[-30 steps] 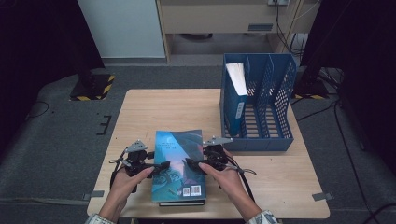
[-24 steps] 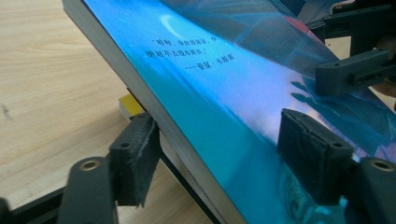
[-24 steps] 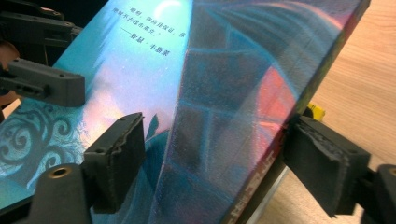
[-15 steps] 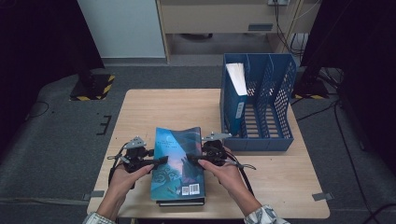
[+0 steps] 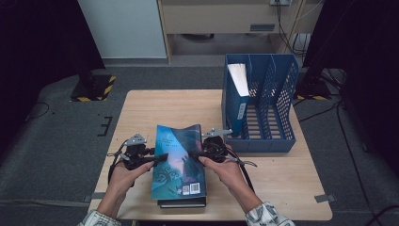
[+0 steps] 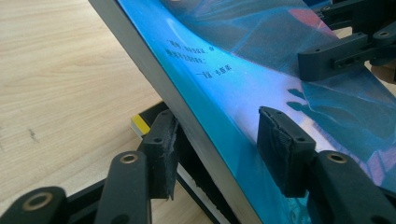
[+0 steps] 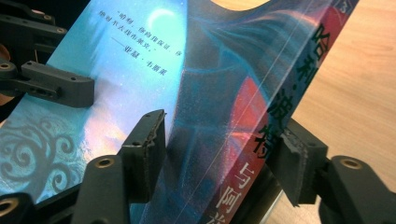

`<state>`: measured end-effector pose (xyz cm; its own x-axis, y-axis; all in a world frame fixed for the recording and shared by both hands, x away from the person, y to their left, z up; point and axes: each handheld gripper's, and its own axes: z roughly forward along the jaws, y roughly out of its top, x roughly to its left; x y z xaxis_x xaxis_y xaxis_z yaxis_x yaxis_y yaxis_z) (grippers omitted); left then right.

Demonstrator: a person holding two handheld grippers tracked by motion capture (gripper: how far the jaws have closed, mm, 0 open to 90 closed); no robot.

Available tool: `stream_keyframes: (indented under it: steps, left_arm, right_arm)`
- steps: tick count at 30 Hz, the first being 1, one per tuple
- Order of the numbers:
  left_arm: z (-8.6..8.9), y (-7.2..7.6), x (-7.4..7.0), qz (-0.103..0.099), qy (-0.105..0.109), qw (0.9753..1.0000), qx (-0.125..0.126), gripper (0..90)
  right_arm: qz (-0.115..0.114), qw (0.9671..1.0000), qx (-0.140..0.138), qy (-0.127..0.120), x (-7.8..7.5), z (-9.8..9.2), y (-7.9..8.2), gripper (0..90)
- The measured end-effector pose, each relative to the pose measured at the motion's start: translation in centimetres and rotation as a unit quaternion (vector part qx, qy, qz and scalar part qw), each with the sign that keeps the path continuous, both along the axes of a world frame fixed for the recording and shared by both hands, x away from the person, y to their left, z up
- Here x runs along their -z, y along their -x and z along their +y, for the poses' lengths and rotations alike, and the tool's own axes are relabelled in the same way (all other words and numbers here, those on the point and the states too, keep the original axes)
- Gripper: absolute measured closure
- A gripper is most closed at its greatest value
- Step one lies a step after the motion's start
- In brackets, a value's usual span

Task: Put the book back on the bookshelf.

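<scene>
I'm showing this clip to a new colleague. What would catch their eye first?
Probably the bright blue book at the table's near edge, gripped on its two sides by the left gripper and right gripper, above a dark book lying flat. Next, the blue file rack at the right, with a blue folder upright in its leftmost slot.

blue book point(image 5: 179, 160): glossy paper cover, smooth, catching light
table point(image 5: 150, 108): pale wood-grain top, matt
file rack point(image 5: 273, 108): blue plastic, perforated walls, upper right of the table
left gripper point(image 6: 215, 140): matt black plastic, rough worn pads
right gripper point(image 7: 219, 144): matt black plastic, frayed pads
floor point(image 5: 51, 141): grey carpet, rough
</scene>
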<state>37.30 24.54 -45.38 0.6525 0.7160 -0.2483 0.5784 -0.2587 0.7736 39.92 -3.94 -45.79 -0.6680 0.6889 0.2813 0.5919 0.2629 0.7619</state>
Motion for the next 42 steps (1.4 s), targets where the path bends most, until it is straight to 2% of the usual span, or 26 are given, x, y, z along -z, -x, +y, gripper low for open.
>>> stream_keyframes:
  steps: [8, 16, 20, 31, 38, 42]
  left_arm:
    - [0.3, -0.5, -1.0, -0.002, -0.001, 1.0000, 0.000, 53.0]
    - [0.4, -1.1, -2.7, -0.018, -0.012, 0.9998, 0.001, 56.2]
    - [0.3, -1.2, -3.0, -0.018, -0.014, 0.9997, 0.003, 56.8]
    - [0.2, -1.5, -3.5, -0.019, -0.017, 0.9997, 0.008, 58.5]
    - [0.2, -2.0, -4.5, -0.025, -0.024, 0.9994, 0.007, 59.7]
    - [0.1, -2.4, -5.2, -0.032, -0.030, 0.9989, 0.015, 61.2]
  right_arm:
    - [-0.011, 0.9999, 0.000, -0.003, -1.2, 0.0, -0.4, 46.3]
    - [-0.027, 0.9996, 0.003, -0.006, -2.8, 0.0, -1.0, 49.5]
    - [-0.033, 0.9995, -0.001, -0.005, -3.1, -0.1, -1.2, 50.0]
    - [-0.032, 0.9995, 0.000, -0.008, -3.4, -0.1, -1.4, 50.5]
    - [-0.043, 0.9990, -0.001, -0.011, -4.6, 0.1, -1.6, 53.8]
    - [-0.054, 0.9985, -0.002, -0.013, -5.3, 0.2, -2.0, 55.2]
